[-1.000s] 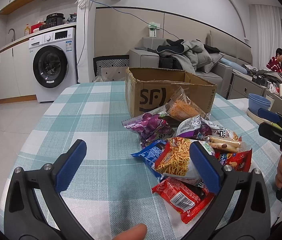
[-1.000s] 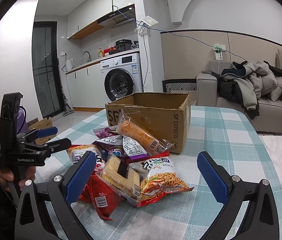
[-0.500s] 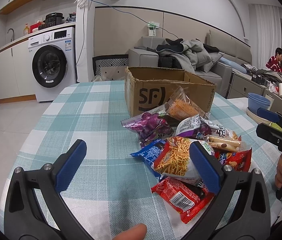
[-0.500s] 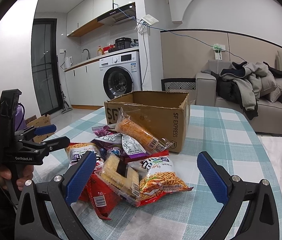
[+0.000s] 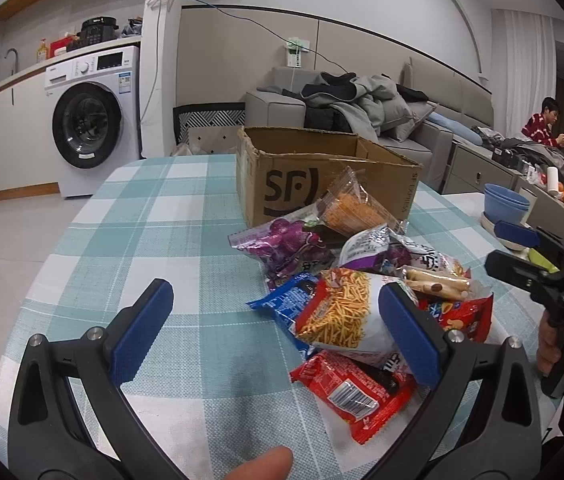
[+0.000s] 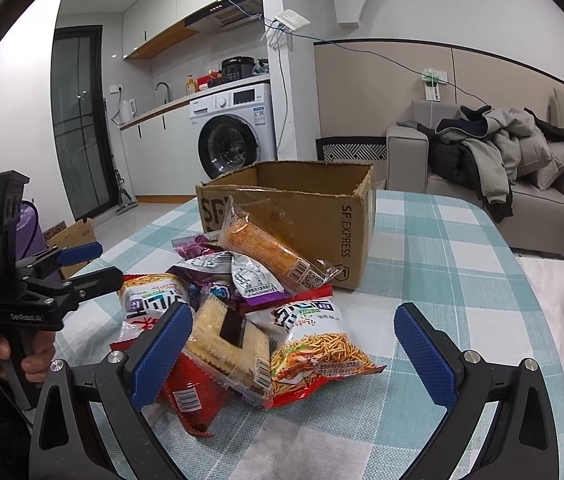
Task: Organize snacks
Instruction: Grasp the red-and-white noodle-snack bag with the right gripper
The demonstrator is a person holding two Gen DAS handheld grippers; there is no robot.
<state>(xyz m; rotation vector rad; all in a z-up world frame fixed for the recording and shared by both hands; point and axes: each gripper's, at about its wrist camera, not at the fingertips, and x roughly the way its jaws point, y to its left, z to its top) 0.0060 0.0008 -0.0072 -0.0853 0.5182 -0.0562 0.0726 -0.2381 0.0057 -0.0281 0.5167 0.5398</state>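
Note:
Several snack packets lie in a heap on the checked tablecloth, in front of an open cardboard box [image 5: 321, 176] [image 6: 305, 208]. The heap holds a noodle-snack bag [image 5: 341, 312] [image 6: 317, 340], a red packet [image 5: 345, 388], a purple bag [image 5: 285, 240], an orange cracker sleeve [image 6: 266, 252] leaning on the box, and a clear cracker pack [image 6: 230, 340]. My left gripper [image 5: 274, 332] is open, low over the cloth at the heap's left edge. My right gripper [image 6: 293, 352] is open, just short of the heap on the other side. Neither holds anything.
The table [image 5: 154, 216] is round with a teal checked cloth. Blue bowls [image 5: 505, 204] stand on a side counter to the right. A washing machine [image 5: 90, 120], a sofa with coats [image 6: 493, 160] and a seated person [image 5: 541, 124] are beyond the table.
Both grippers have barely shifted; the right wrist view has tilted down slightly toward the heap. No packet has moved.

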